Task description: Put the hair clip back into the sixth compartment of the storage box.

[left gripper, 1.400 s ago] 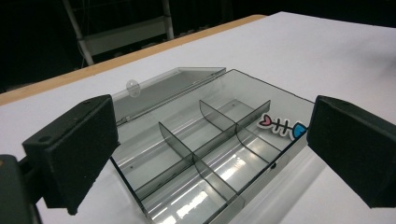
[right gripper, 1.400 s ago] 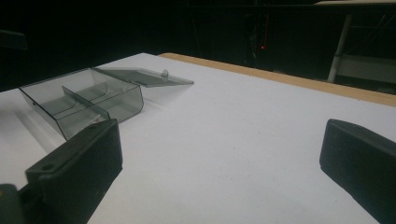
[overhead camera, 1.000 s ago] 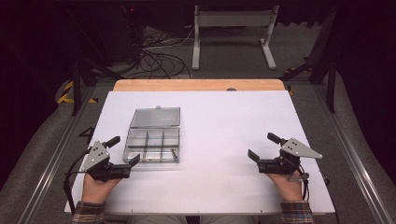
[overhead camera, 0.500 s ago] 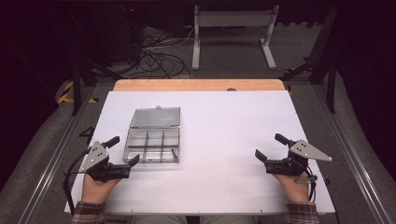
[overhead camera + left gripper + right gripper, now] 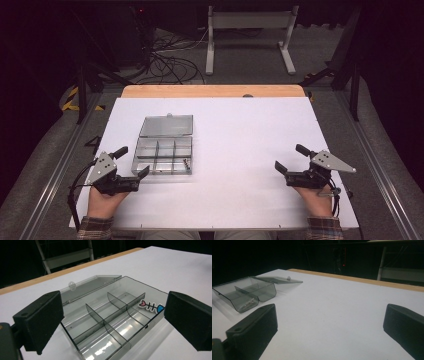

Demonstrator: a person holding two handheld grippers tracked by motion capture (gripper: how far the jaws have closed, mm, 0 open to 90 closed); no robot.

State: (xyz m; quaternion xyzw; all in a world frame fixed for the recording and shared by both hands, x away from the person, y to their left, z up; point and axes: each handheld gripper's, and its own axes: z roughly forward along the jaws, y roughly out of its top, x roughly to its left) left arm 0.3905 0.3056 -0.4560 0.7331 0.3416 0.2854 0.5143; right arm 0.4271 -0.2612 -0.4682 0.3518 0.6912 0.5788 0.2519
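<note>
Open box (image 5: pixel 110 317) beyond spread left fingers (image 5: pixel 40 320)

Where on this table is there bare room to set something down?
The white table is bare from the open compartment box across to the right tongs, and along the far wooden edge. The only crowded spot is the near left, where the left tongs sit beside the box.

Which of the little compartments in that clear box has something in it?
The corner compartment of the clear box nearest the person's right side in the high view: it holds a fishbone sticker. The other compartments look empty.
</note>
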